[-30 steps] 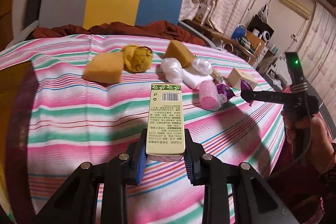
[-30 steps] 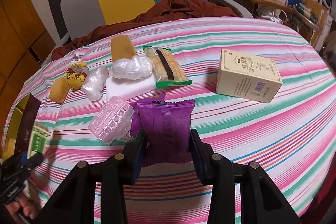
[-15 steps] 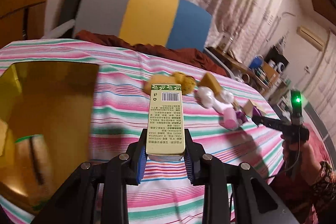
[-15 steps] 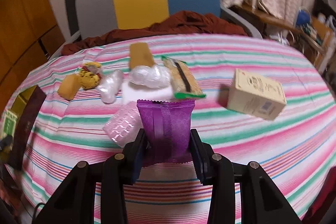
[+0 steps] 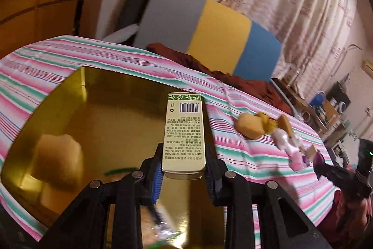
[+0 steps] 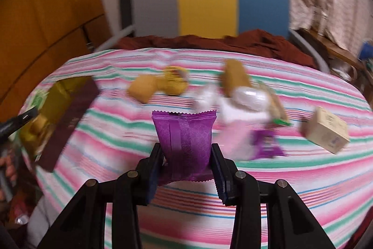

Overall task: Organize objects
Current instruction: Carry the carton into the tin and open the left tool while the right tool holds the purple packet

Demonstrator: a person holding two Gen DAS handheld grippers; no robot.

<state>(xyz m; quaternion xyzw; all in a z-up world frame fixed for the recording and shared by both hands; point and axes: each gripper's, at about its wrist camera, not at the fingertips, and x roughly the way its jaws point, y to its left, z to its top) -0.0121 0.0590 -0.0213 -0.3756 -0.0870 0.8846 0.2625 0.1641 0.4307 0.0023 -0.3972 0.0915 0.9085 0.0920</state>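
Cardboard first: the green-and-cream box (image 5: 184, 134) is pinched near its lower end by the jaws of the left gripper (image 5: 183, 173), held lengthwise over the open gold tin (image 5: 98, 90) at the left edge of the table (image 5: 256, 162). It looks stiff and light — flat sides give the pads a sure seat, and a grip across the narrow faces, as here, should neither crush nor slip. A pale cake-like piece (image 5: 58, 162) already lies in the tin, so the box probably wants the bare floor beside it.

Purple foil is another matter. The right gripper (image 6: 187, 166) has its jaws pressed on the lower half of the pouch (image 6: 185, 137), which stands clear of the table near its front edge. The pouch looks soft, slick and puffy; squeezing harder would likely crush what is inside, and a loose hold lets film slide — the crimped seam is the safer place to hold.

Sponges or cakes (image 6: 142, 88), clear wrapped items (image 6: 249, 97) and a cream box (image 6: 326, 130) lie toward the far and right edges, blurred. From the right view the tin (image 6: 63, 113) sits at the left edge, its dark wall facing the camera.
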